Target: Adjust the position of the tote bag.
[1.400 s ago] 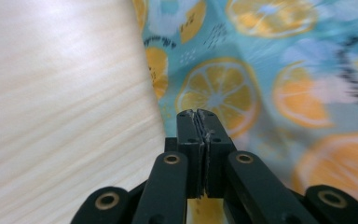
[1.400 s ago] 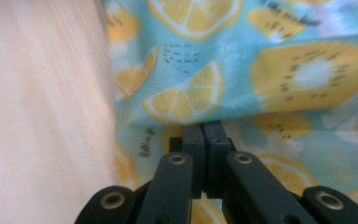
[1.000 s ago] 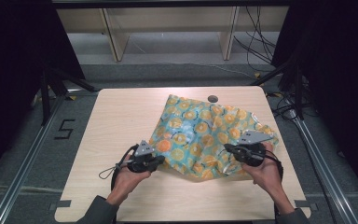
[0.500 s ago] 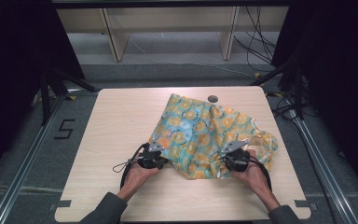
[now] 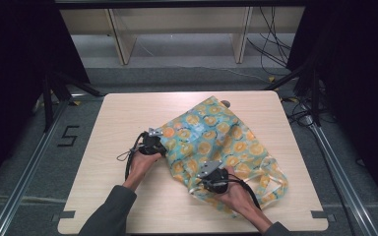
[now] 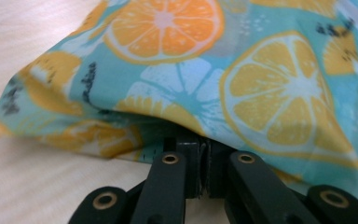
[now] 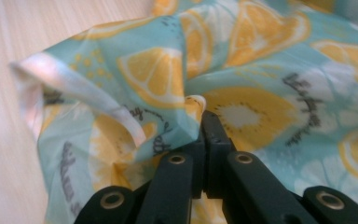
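Lying crumpled on the wooden bench, right of centre, a teal citrus-print tote bag has both claws clamped on it. The left claw pinches the bag's left edge, jaws closed under a fold; the right claw grips what seems a near corner beside a white-edged handle.

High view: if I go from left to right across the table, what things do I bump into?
Left gripper → right gripper → the bag's handles at its right end. The citrus-print bag stretches under and between both grippers.
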`<act>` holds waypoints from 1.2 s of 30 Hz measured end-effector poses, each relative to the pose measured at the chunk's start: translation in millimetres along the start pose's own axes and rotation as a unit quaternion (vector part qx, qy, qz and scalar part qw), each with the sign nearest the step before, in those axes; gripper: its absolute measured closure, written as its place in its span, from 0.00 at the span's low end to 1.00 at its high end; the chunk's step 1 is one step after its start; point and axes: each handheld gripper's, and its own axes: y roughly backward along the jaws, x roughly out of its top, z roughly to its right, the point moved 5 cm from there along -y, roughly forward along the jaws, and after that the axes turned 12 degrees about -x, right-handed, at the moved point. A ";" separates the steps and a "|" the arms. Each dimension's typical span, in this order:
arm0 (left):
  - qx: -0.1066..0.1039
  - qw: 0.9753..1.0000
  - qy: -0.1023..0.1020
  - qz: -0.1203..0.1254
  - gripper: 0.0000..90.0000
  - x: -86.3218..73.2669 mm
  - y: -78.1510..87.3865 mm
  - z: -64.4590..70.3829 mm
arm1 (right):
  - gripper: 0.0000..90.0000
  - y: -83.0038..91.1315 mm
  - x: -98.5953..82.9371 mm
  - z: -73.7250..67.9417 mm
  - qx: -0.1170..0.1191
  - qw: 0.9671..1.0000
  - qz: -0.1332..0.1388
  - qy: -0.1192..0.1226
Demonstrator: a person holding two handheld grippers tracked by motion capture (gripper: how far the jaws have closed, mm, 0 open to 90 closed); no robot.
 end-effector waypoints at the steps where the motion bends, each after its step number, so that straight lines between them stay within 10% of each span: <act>1: 0.000 1.000 0.008 0.004 0.96 2.8 -2.3 -7.2 | 1.00 -4.3 8.3 -6.4 0.002 1.000 0.003 0.008; 8: 0.005 0.999 0.024 0.027 0.92 3.4 15.5 -17.4 | 1.00 4.3 18.3 -8.6 0.023 1.000 0.011 -0.017; 13: -0.022 0.999 0.022 0.043 0.86 -10.4 42.7 -1.0 | 0.98 44.2 8.1 42.6 -0.021 0.996 0.065 -0.065; 15: -0.050 0.997 0.031 0.059 0.72 -18.0 52.1 21.5 | 0.90 71.2 -10.9 87.6 -0.042 0.987 0.079 -0.135; 19: -0.076 0.995 0.031 0.052 0.62 -27.5 55.5 47.5 | 0.85 81.2 -28.6 121.0 -0.079 0.978 0.086 -0.172; 24: -0.086 0.995 0.049 0.031 0.35 -36.4 50.0 66.6 | 0.67 68.1 -81.8 163.0 -0.164 0.966 -0.012 -0.199; 30: -0.066 0.996 0.044 0.028 0.57 -35.6 29.7 59.3 | 0.63 48.9 -105.1 170.1 -0.144 0.958 -0.049 -0.242; 32: -0.062 0.997 0.037 0.028 0.65 -35.7 28.1 57.2 | 0.69 47.5 -106.4 169.8 -0.133 0.959 -0.047 -0.245; 33: -0.057 0.998 0.008 0.024 0.83 -35.5 26.1 52.7 | 0.85 44.2 -109.2 170.5 -0.121 0.969 -0.037 -0.212; 36: -0.058 0.998 0.005 0.033 0.96 -32.1 26.8 48.1 | 1.00 42.3 -107.3 162.5 -0.108 0.966 -0.029 -0.233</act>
